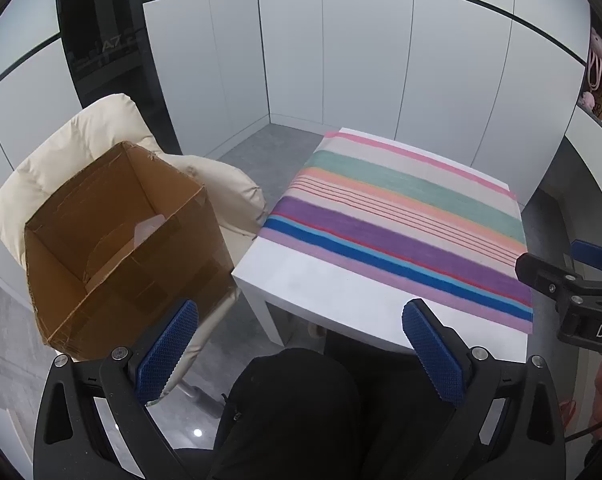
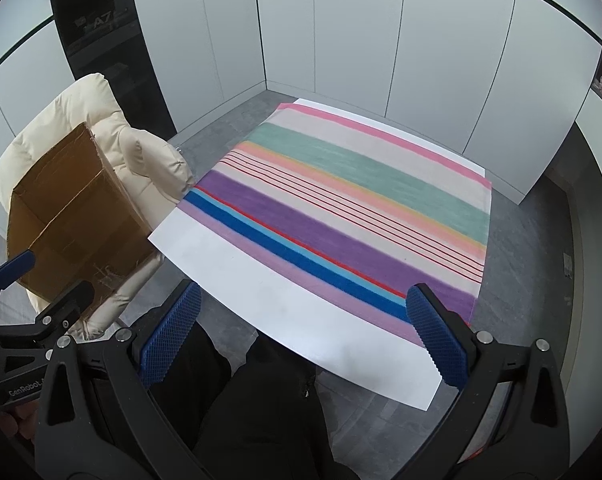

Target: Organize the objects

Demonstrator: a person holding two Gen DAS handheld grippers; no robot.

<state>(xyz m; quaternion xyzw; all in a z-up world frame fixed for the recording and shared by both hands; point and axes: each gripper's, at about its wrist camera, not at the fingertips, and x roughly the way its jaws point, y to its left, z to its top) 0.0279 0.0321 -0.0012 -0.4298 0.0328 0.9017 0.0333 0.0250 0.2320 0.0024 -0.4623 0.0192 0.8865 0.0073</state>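
Both tools held spread, nothing gripped: left gripper (image 1: pixel 301 344), right gripper (image 2: pixel 303 334). Cardboard box (image 1: pixel 117 240) tilted on cushioned chair (image 1: pixel 81 136), ahead-left of left gripper. Risk judged: box tipped off if nudged. No loose objects seen on striped cloth (image 2: pixel 341 208).

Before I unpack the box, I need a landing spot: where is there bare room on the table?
The white table has a bare strip along its near edge, bordered by the striped cloth, itself free of objects. Nothing crowds the top; the cardboard box sits on the cream chair beside it.

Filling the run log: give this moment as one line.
left gripper: open, empty | right gripper: open, empty | cardboard box: on chair | striped cloth: flat on table
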